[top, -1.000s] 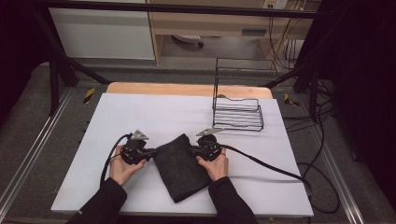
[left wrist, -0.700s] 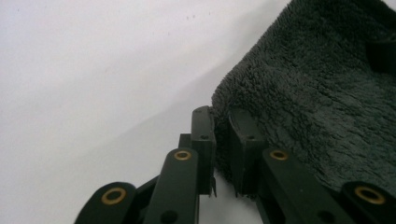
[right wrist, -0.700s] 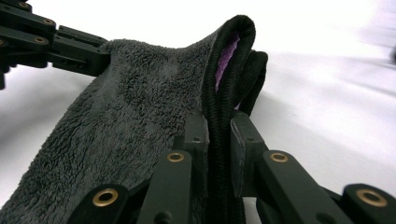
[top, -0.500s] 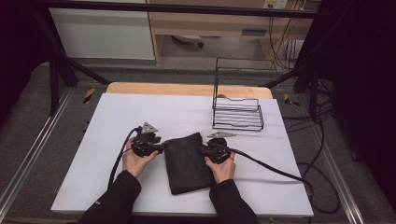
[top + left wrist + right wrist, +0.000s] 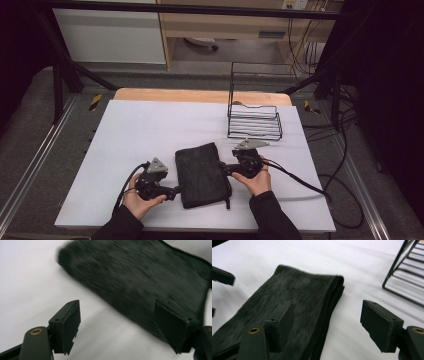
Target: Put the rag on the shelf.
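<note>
On the white table point(image 5: 150, 125), both hand-held black two-jaw grippers, left gripper point(image 5: 176, 191) and right gripper point(image 5: 221, 167), have just spread their jaws, released, flanking the folded black fuzzy cloth point(image 5: 202, 172); a black wire rack point(image 5: 254, 122) stands beyond.

— What colour is the folded cloth point(image 5: 202, 174)?
— Black, with a fine ribbed weave, lying on the white table point(image 5: 150, 125).
— And the wire basket point(image 5: 254, 120) beyond the cloth?
— Black wire. Both grippers flanking the cloth are black too, each topped by a grey plate.
</note>
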A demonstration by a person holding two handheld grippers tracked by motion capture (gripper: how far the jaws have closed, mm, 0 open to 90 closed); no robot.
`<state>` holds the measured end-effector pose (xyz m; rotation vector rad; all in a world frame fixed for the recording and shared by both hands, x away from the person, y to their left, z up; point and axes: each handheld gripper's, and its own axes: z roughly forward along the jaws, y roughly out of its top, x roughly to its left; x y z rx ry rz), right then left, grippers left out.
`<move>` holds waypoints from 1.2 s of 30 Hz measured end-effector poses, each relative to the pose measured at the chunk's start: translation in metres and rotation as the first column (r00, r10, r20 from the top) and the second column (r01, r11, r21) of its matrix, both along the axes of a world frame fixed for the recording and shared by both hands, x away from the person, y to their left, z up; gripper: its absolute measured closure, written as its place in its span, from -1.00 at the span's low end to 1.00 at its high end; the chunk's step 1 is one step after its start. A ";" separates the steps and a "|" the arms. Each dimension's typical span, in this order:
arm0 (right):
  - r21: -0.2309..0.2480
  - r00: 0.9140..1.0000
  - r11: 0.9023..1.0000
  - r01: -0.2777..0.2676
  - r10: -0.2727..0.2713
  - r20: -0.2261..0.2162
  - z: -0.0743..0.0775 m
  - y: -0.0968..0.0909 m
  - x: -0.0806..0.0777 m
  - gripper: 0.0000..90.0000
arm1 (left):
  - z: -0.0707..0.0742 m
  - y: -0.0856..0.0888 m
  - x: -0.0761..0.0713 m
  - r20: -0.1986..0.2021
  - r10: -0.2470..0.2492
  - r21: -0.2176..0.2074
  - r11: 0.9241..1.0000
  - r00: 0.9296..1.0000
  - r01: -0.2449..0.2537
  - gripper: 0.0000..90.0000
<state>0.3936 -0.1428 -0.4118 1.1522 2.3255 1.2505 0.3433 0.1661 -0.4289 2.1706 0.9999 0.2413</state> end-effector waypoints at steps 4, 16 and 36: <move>-0.002 1.000 1.000 -0.009 0.009 -0.029 -0.008 -0.008 -0.018 -0.39 | -0.007 -0.010 -0.012 -0.038 -0.019 -0.011 1.000 0.999 0.018 -0.40; 0.001 0.992 0.999 -0.036 0.036 -0.124 -0.040 -0.005 -0.040 0.02 | -0.016 -0.021 -0.024 -0.056 -0.044 -0.044 0.998 0.997 0.042 0.28; -0.004 0.990 0.999 -0.033 0.032 -0.135 -0.043 -0.003 -0.041 0.11 | -0.013 -0.033 -0.031 -0.036 -0.046 -0.062 0.997 0.998 0.043 0.14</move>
